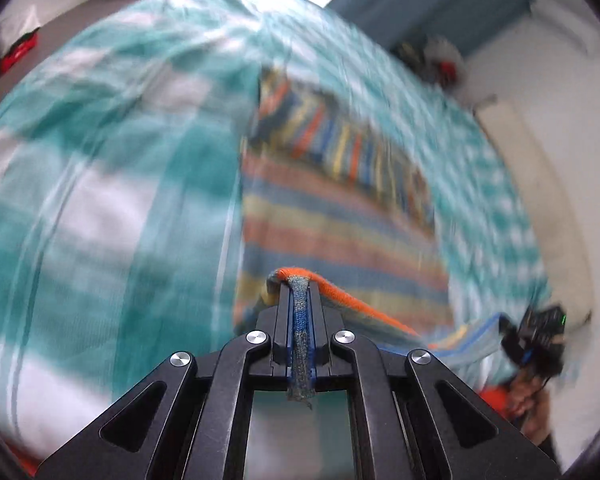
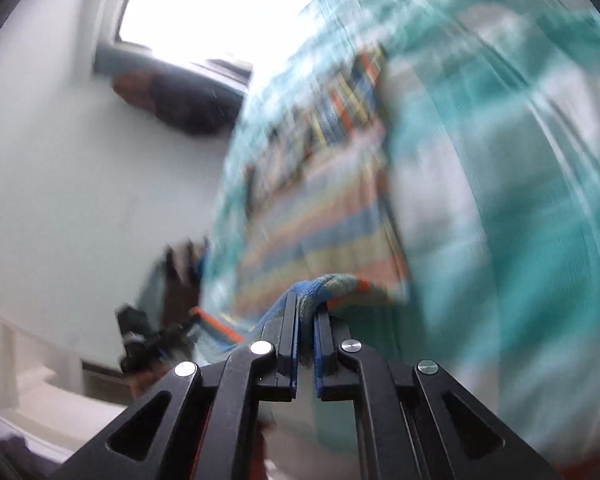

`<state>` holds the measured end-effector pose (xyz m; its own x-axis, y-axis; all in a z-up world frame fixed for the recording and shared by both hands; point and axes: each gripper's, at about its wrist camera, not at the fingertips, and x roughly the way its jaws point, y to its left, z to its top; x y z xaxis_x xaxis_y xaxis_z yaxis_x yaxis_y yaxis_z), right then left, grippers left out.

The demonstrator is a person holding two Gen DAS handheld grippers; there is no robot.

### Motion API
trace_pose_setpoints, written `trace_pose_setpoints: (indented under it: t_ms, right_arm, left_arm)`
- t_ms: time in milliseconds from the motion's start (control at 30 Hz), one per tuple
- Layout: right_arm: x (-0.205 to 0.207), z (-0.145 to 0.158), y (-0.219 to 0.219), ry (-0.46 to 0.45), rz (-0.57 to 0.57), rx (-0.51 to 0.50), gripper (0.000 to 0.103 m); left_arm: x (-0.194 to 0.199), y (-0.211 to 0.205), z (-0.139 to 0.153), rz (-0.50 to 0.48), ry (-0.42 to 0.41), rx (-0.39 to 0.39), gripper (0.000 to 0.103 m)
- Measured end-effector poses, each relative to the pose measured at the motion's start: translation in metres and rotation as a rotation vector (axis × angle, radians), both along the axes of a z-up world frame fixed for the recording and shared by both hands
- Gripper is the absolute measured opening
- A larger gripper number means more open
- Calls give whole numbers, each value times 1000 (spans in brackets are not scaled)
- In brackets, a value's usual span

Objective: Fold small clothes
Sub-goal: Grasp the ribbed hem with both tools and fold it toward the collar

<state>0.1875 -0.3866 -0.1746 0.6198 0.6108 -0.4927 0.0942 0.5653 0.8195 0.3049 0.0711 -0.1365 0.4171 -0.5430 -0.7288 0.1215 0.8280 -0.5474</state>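
A small knitted garment (image 1: 340, 236) with orange, blue and yellow stripes lies spread on a teal-and-white checked cloth (image 1: 100, 184). My left gripper (image 1: 299, 280) is shut on the garment's near edge, knit fabric pinched between its fingers. My right gripper (image 2: 307, 304) is shut on another part of the same edge; the striped garment (image 2: 320, 232) stretches away from it. The lifted edge hangs between the two grippers. Each view shows the other gripper, at the lower right in the left wrist view (image 1: 536, 336) and at the lower left in the right wrist view (image 2: 140, 340). Both views are motion-blurred.
The checked cloth (image 2: 520, 200) covers a bed-like surface. A white wall (image 2: 80, 160) and a bright window (image 2: 204, 8) lie beyond it. A dark object (image 2: 184, 100) sits below the window. A red box (image 1: 18, 50) stands at the far left.
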Motion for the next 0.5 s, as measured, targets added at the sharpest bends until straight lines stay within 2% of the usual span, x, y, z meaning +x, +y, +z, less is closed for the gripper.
trace_pose_setpoints:
  t_ms: [133, 233, 333, 400, 500]
  right_arm:
    - [79, 13, -23, -83, -81, -19, 6]
    - [146, 15, -38, -94, -123, -49, 6]
    - [200, 15, -57, -95, -142, -106, 6]
    - [238, 12, -65, -91, -152, -135, 6]
    - [289, -1, -71, -58, -147, -169, 7]
  left_arm:
    - [88, -19, 9, 66, -51, -14, 3]
    - [150, -38, 7, 87, -71, 26, 3]
    - [208, -53, -3, 112, -67, 56, 3]
    - [229, -58, -10, 121, -63, 86, 3]
    - [269, -62, -34, 168, -18, 147, 9]
